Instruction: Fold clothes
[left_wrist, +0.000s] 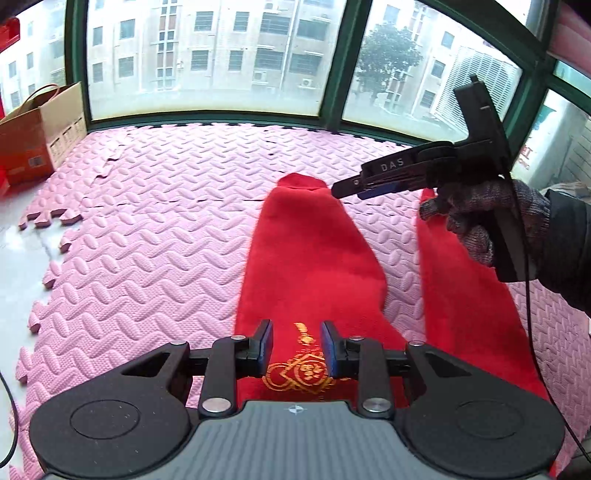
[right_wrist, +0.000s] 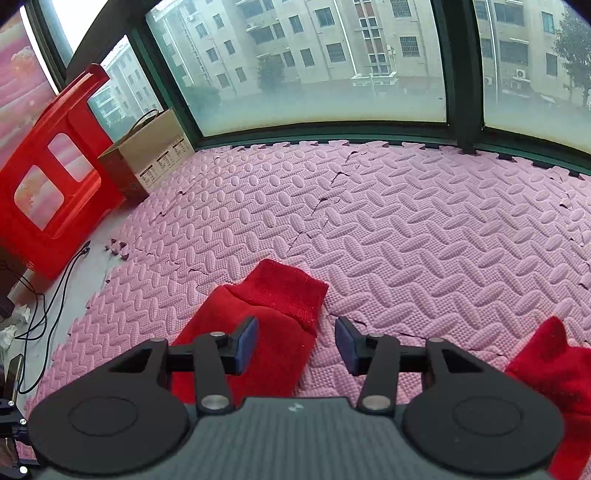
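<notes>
A red garment (left_wrist: 310, 258) with gold embroidery lies flat on the pink foam mat (left_wrist: 147, 229), its two long parts stretching away from me. My left gripper (left_wrist: 296, 345) is open and empty, hovering just above the embroidered part. My right gripper (left_wrist: 341, 190) shows in the left wrist view, held by a gloved hand above the far ribbed cuff. In the right wrist view my right gripper (right_wrist: 295, 341) is open and empty just above that cuff (right_wrist: 284, 291). The end of the other red part (right_wrist: 554, 369) lies at the lower right.
A red plastic stool (right_wrist: 55, 173) and a cardboard box (right_wrist: 147, 155) stand at the far left by the window; the box also shows in the left wrist view (left_wrist: 40, 133). Black cables (right_wrist: 48, 295) lie on bare floor left of the mat. Green window frames bound the far side.
</notes>
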